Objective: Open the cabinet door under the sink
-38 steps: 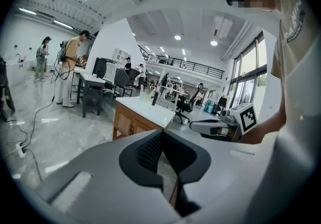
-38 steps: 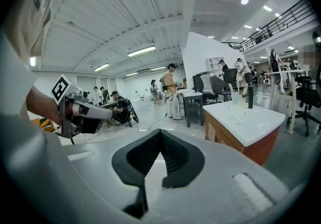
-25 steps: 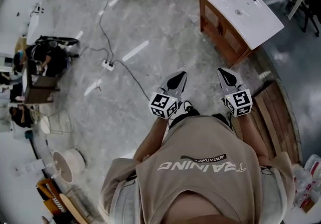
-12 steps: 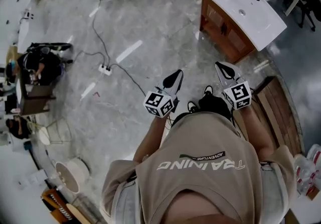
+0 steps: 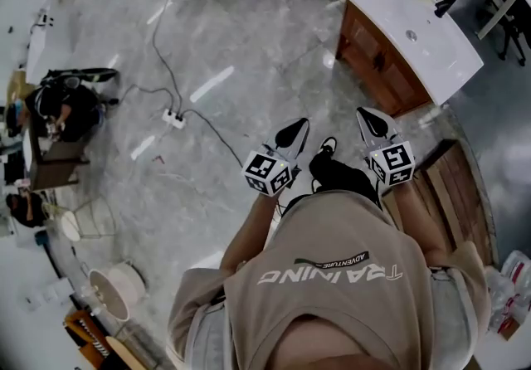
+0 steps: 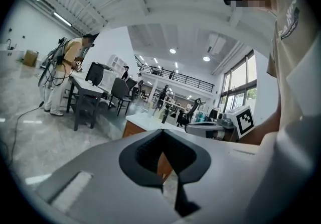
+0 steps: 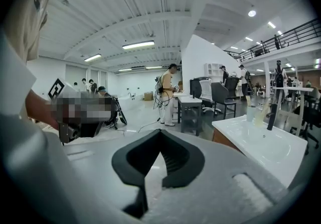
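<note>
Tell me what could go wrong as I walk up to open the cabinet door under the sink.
Both the left tongs and right tongs are shut and empty, so they may just bump the cabinet door unless opened first. The wooden boards on the floor beside your path could trip you.

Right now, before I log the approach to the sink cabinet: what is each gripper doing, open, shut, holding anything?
Left gripper: shut, nothing between its jaws.
Right gripper: shut, nothing between its jaws.
</note>
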{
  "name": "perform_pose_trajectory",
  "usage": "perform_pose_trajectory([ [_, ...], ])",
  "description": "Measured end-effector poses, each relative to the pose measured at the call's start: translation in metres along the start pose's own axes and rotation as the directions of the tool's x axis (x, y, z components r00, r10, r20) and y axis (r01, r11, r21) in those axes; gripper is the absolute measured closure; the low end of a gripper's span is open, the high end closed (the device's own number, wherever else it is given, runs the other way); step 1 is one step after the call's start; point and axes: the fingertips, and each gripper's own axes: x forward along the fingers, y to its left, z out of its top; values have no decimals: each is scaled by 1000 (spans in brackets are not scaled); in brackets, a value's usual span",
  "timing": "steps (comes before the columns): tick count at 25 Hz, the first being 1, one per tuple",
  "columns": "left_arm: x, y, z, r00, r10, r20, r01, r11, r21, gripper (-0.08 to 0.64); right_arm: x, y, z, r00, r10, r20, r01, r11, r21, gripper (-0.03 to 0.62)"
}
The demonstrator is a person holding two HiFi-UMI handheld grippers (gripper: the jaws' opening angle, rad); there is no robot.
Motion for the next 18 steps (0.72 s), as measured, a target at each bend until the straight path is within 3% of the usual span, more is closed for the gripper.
perform_pose_trajectory([
  [10,40,63,36,997,1,-83,2,999,36,541,81,-32,13,1000,13,21,-14,997,70,591],
  [18,120,67,53,983,-135,-123,145,986,79,541,105,-88,25,994,-81,66,75,993,96,591],
])
